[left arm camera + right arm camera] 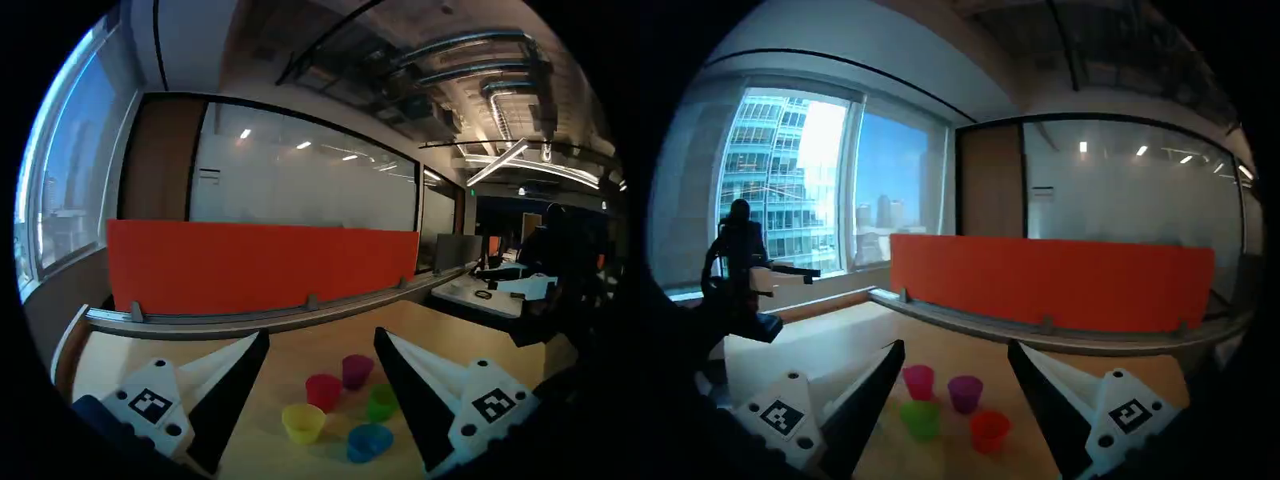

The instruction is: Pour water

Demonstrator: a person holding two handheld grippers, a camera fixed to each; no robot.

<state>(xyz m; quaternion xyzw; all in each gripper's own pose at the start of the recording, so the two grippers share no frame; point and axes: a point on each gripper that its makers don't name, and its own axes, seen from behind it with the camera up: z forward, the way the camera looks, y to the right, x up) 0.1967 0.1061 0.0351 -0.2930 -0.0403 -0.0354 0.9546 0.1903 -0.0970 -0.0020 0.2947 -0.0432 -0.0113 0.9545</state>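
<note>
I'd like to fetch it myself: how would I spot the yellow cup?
Find the long orange screen at the back of the wooden desk. In front of it, the yellow cup stands beside the blue cup, with the red cup behind it. No other cup there is yellow.

Your left camera sits low over the tabletop (320, 336), facing the cups (323, 390) close ahead between its fingers (232, 384). Your right camera does likewise; both share the cups and the partition (256, 264) beyond.
</note>
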